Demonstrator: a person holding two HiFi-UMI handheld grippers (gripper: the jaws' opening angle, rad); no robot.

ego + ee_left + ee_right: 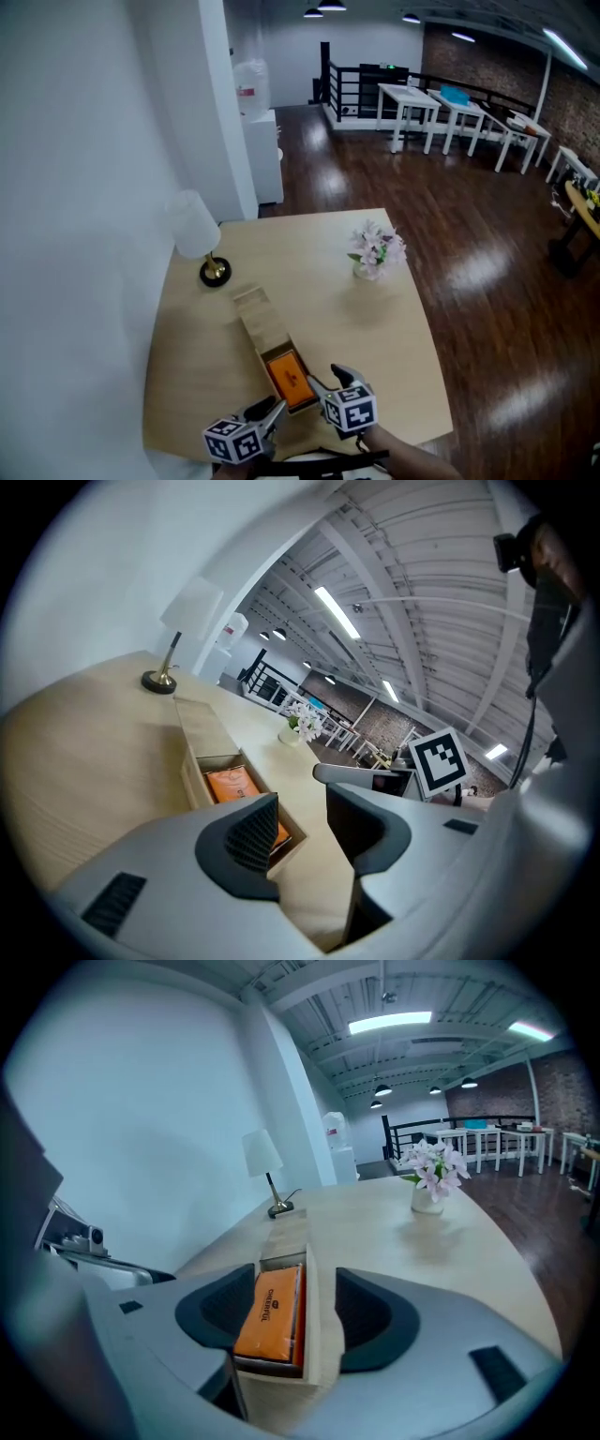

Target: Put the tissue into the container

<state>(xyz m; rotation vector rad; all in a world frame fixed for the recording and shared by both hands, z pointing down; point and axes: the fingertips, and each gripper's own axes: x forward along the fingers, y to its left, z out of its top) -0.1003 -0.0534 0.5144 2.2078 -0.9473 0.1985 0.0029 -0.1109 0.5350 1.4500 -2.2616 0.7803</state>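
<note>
Head view: we find the orange tissue pack (289, 378) lying flat in the open end of the long wooden container (251, 307). The container sits slantwise on the tabletop (394, 328), open end close to the near edge, far part covered by a flat wooden panel. We judge the placing done; what is left seems only to draw the grippers clear, perhaps to close the panel. The left gripper (270, 411) and right gripper (328, 380) hover at the near edge, flanking the open end. A white-shaded lamp (199, 234) stands toward the far left corner, a vase of pale flowers (375, 251) toward the far right. Left gripper view: jaws partway apart, dark ribbed pads, nothing between them. The pack shows beyond the left jaw, glossy soft film inside pale, matte, straight-walled wood. Right gripper view: jaws moderately wide, the container's near end in line between them. The pads look clear of its walls, so we note it empty. The pack looks pillowy, with print along its top.
</note>
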